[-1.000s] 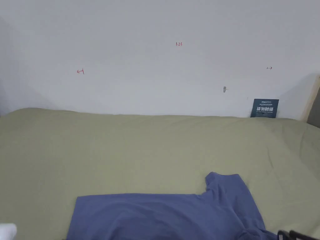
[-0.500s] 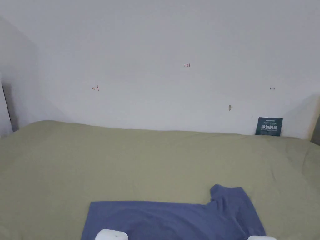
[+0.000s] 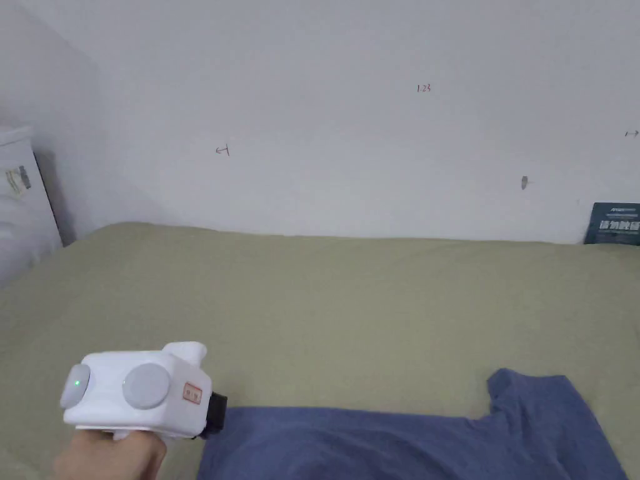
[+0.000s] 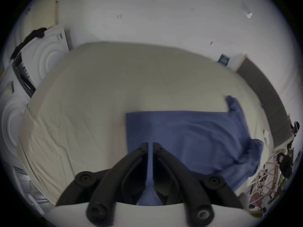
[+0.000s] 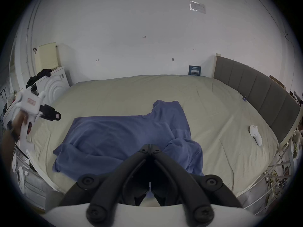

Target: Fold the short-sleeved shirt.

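Since 0.5 s ago the left gripper (image 3: 215, 412) has come up into the head view at near left, by the hem corner of the shirt (image 3: 400, 447); the shirt itself looks unmoved, the framing shift is the camera's.

Shirt (image 5: 124, 138) lies on the bed (image 5: 213, 109), toward the near edge, hem to the left, collar end to the right. Far sleeve (image 5: 167, 109) spread flat; near sleeve (image 5: 183, 155) bunched and rumpled.

Left gripper (image 4: 150, 146): jaws nearly closed, narrow slit between them w/ blue showing through; can't tell if cloth is pinched or just seen behind. In the right gripper view it hangs clear above the bed. Right gripper (image 5: 150, 147): jaws together, seemingly nothing held, above the near edge of the shirt.

Handling, prob.: thin knit, light, limp, no stiffness, so it'll sag and drag when lifted by one point. Best hold approx. at hem corner + shoulder seam, both edges at once, pinching both layers. Bunched near sleeve needs flattening first, else the fold traps creases.
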The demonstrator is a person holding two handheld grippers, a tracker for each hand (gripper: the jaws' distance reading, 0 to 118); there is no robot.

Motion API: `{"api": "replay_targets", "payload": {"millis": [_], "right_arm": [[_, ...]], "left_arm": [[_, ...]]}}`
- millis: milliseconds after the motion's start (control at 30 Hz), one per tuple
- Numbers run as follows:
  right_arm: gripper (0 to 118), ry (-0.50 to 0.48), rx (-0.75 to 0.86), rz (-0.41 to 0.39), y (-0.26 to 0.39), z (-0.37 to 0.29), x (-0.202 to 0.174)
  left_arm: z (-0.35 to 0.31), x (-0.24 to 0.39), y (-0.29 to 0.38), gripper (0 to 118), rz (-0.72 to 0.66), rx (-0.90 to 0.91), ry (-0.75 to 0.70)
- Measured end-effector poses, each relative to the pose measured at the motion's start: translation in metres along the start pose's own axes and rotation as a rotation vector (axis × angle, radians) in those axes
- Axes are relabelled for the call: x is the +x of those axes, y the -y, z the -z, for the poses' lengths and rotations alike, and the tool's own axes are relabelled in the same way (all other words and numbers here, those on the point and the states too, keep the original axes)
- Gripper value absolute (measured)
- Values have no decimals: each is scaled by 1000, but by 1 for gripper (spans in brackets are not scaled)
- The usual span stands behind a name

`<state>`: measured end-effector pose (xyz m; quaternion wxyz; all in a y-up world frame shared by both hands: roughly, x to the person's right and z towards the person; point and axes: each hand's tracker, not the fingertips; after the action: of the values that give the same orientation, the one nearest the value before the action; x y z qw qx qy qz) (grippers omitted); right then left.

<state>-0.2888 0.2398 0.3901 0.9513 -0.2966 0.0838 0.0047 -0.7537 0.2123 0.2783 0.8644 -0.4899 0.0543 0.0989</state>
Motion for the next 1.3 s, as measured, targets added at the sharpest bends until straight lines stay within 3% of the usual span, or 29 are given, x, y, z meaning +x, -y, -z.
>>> {"api": "replay_targets", "payload": {"millis": [33,67,133,300,467,500,533,567,600,633,700,733,767,833,900,967,1033,1100,1167,1200,1267,1300], "right_arm": [[2,9,-12,2,-3,7,4],[2,17,-20,5,-6,13,7],[2,30,-28,2,-9,22,12],[2,45,-56,4,-12,40,23],[2,38,-66,39,-19,53,34],[2,43,-67,43,-23,58,36],[2,43,-67,41,-29,64,39],[2,33,-71,35,-37,75,45],[6,18,-91,22,-48,91,52],[26,11,-102,18,-58,111,61],[92,-19,-161,31,-79,164,79],[115,-10,-244,34,-91,192,87],[117,-6,-313,4,-101,218,92],[114,10,-414,-34,-117,271,108],[114,96,-526,-46,-125,310,116],[111,104,-578,14,-122,335,125],[103,34,-615,104,-119,351,131],[93,17,-641,120,-115,359,130],[60,91,-673,52,-111,364,123],[55,116,-679,11,-106,363,119],[3,112,-648,-8,-107,359,115],[2,83,-634,0,-110,355,113]], "left_arm": [[18,-3,-16,19,21,-13,-54],[33,-7,-29,34,40,-34,-78],[63,-13,-48,73,-19,-84,-56],[120,-19,-59,74,-99,-187,9],[132,-3,-43,73,-32,-159,-61],[126,1,-41,70,-9,-128,-75],[122,4,-37,42,44,-87,-98],[119,7,-34,4,69,-75,-82],[114,9,-32,1,41,-65,-35],[103,18,-23,2,10,-61,-3],[101,23,-14,2,32,-73,-6],[100,25,-9,2,43,-78,-4],[101,23,-15,2,51,-81,-5],[99,22,-11,2,35,-79,6],[101,18,-15,2,24,-89,18],[100,18,-13,2,24,-93,19],[102,16,-16,2,19,-100,27],[103,16,-16,2,16,-105,31],[107,15,-19,2,22,-113,30],[107,16,-20,2,23,-116,32],[108,17,-21,2,28,-118,29],[109,17,-21,2,34,-117,30]]}}
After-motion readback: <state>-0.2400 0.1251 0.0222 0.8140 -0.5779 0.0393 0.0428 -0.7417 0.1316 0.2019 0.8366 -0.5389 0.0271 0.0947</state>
